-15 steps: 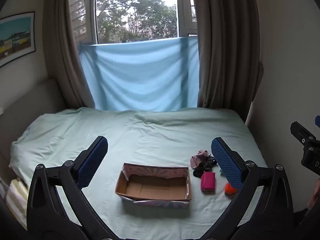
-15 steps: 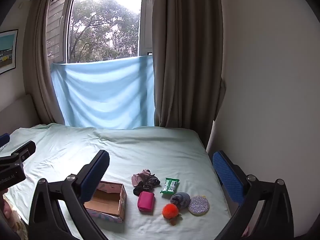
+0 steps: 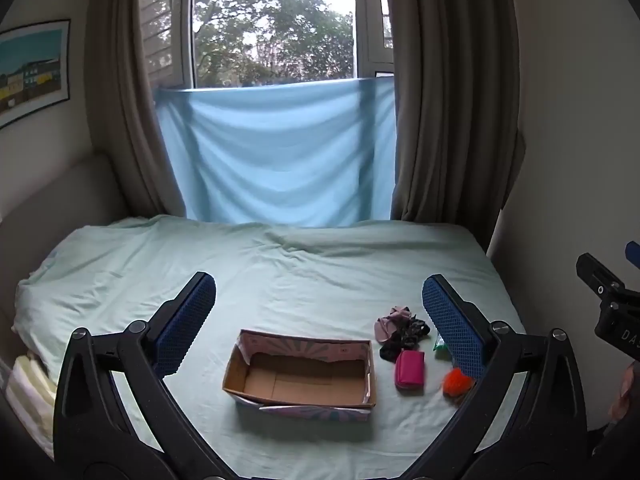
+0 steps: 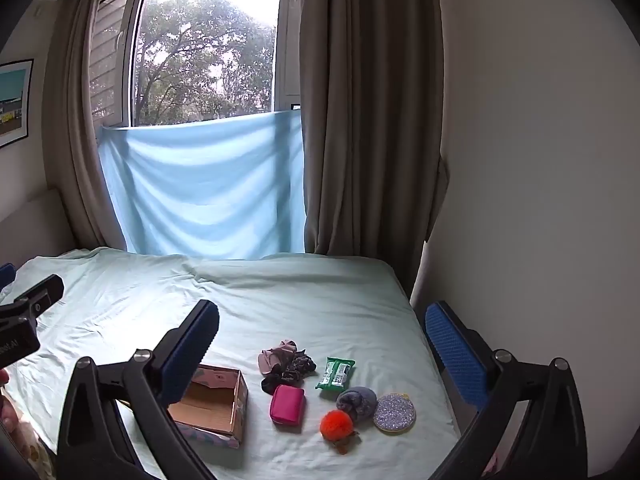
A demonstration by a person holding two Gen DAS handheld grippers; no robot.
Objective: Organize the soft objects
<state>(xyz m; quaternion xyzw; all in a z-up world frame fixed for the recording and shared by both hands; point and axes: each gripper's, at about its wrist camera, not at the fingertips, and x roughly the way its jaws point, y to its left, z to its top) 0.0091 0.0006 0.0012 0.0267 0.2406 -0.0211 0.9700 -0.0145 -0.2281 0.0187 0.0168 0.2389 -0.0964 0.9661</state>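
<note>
From the left wrist view, the left gripper [image 3: 319, 320] hangs above the bed [image 3: 280, 272] with its jaws spread fully wide and nothing between them. Under it stands the open cardboard box [image 3: 301, 374], empty inside. Just to the right of the box lie the scrunchies [image 3: 400, 330] and the pink pouch [image 3: 409, 367]. The orange pompom [image 3: 457, 383] is partly covered by the right finger of this gripper, so a reach guided by this view alone could miss it. The box looks light and its flaps are loose; I think a finger that catches the rim may push or tip it on the soft sheet.

From the right wrist view, the right gripper [image 4: 322, 334] is also wide open and holds nothing. The soft things are grouped near the right side of the box: the scrunchies [image 4: 286, 364], the pink pouch [image 4: 287, 405], a green packet [image 4: 335, 374], a grey rolled cloth [image 4: 357, 402], the orange pompom [image 4: 336, 424] and a glitter disc [image 4: 394, 413]. The grey cloth touches both the pompom and the disc, so a close there may take two things together. The scrunchies are tangled, and one may hang and fall outside the box. The jaws could also pinch the loose sheet.
</note>
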